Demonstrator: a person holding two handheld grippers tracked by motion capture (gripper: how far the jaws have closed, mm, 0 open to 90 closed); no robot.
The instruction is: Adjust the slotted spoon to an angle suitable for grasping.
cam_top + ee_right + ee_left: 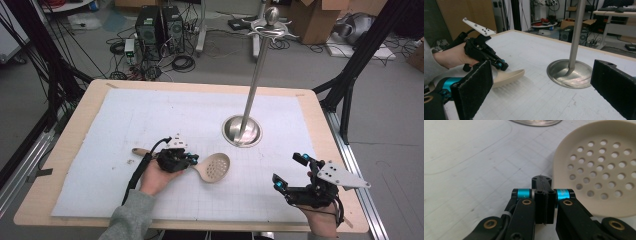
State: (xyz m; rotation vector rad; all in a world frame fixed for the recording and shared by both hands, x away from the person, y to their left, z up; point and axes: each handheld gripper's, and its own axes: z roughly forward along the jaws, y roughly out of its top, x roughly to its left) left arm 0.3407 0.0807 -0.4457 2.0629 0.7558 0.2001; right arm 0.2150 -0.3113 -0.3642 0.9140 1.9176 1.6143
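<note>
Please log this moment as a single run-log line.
left gripper: shut, empty, beside slotted spoon | right gripper: open, empty | spoon: flat on mat | metal stand: upright

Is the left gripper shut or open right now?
Shut. In the left gripper view the left gripper has its two black jaws pressed together with nothing between them, beside the slotted spoon.

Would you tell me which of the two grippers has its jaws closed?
The left gripper, beside the beige slotted spoon; the right gripper has its jaws wide apart.

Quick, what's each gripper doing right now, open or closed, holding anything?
Left gripper: closed, empty, beside the slotted spoon.
Right gripper: open, holding nothing.
</note>
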